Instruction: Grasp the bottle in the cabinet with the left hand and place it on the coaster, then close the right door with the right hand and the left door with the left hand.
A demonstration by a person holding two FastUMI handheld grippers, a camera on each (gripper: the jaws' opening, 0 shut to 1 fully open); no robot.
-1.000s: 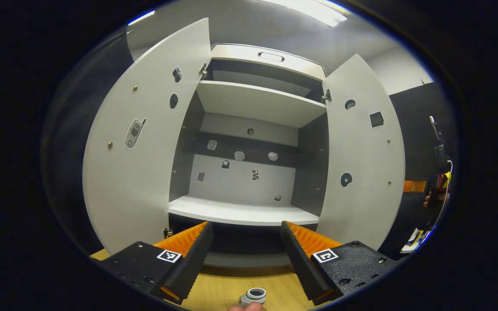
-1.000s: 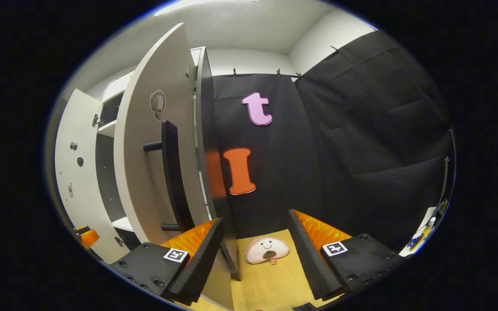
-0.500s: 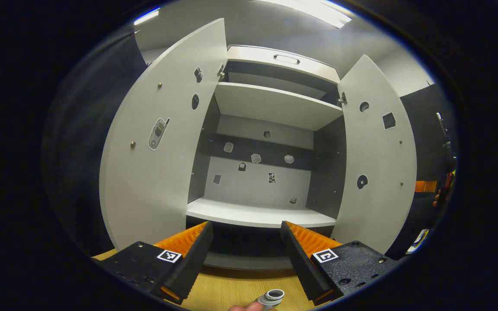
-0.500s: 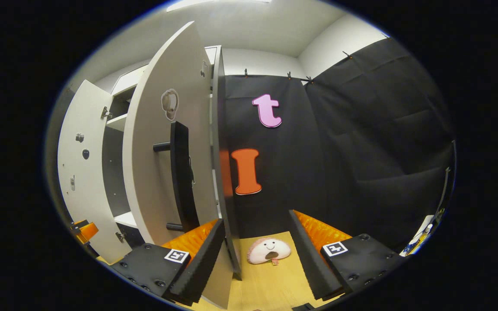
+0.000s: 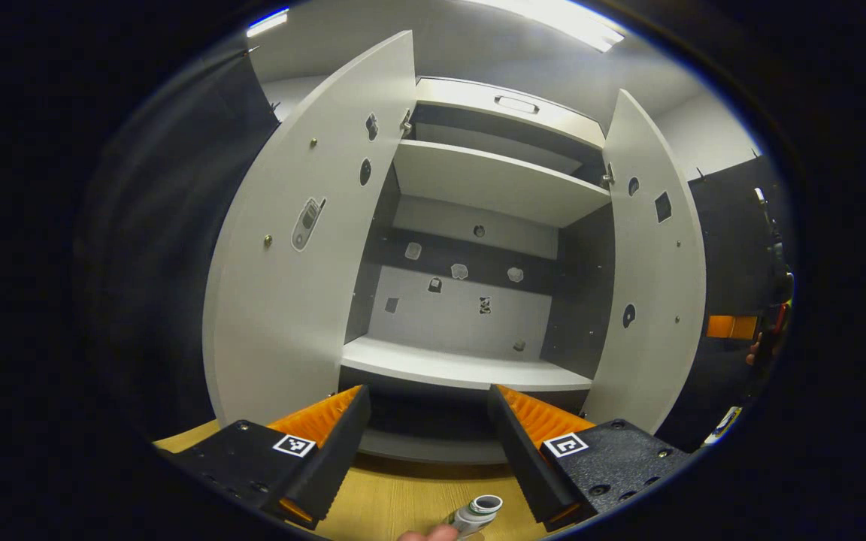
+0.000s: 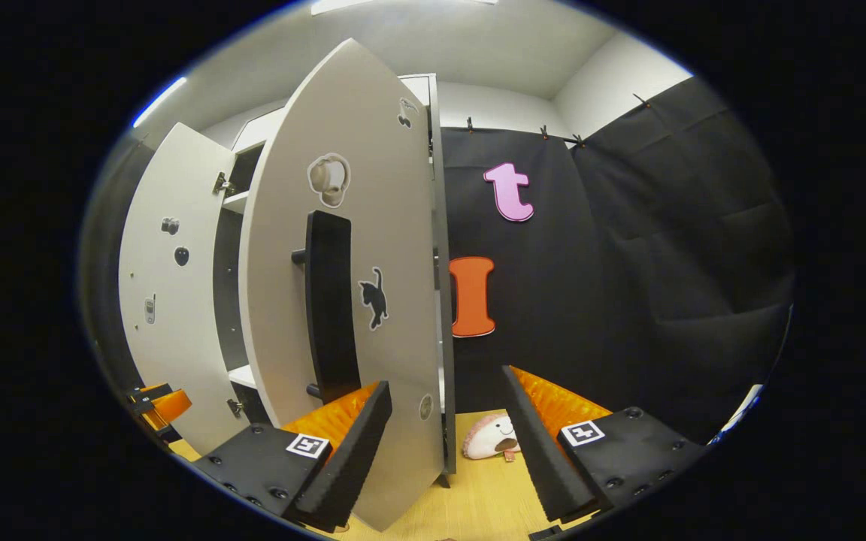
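Note:
The bottle's (image 5: 478, 512) open grey neck shows at the bottom edge of the left gripper view, on the wooden table, below and just right of my open left gripper (image 5: 429, 451). The grey cabinet (image 5: 478, 180) stands ahead with its left door (image 5: 290, 285) wide open and its right door (image 5: 655, 285) partly swung in. In the right gripper view, the right door's (image 6: 388, 225) outer face with a black handle (image 6: 331, 300) stands just ahead of my open right gripper (image 6: 448, 443). Its left finger (image 6: 350, 443) sits low against that face. Nothing is held.
A pink and white smiling pad (image 6: 493, 437) lies on the wooden table (image 6: 478, 496) by the cabinet's right side. The left gripper (image 6: 158, 402) shows far left. A hand (image 5: 760, 349) holding the other gripper shows at the far right. Cabinet shelves (image 5: 463, 368) hold nothing.
The right door has swung toward the cabinet, showing more of its outer face in the right gripper view. The left gripper view has shifted, so cabinet and bottle sit further right.

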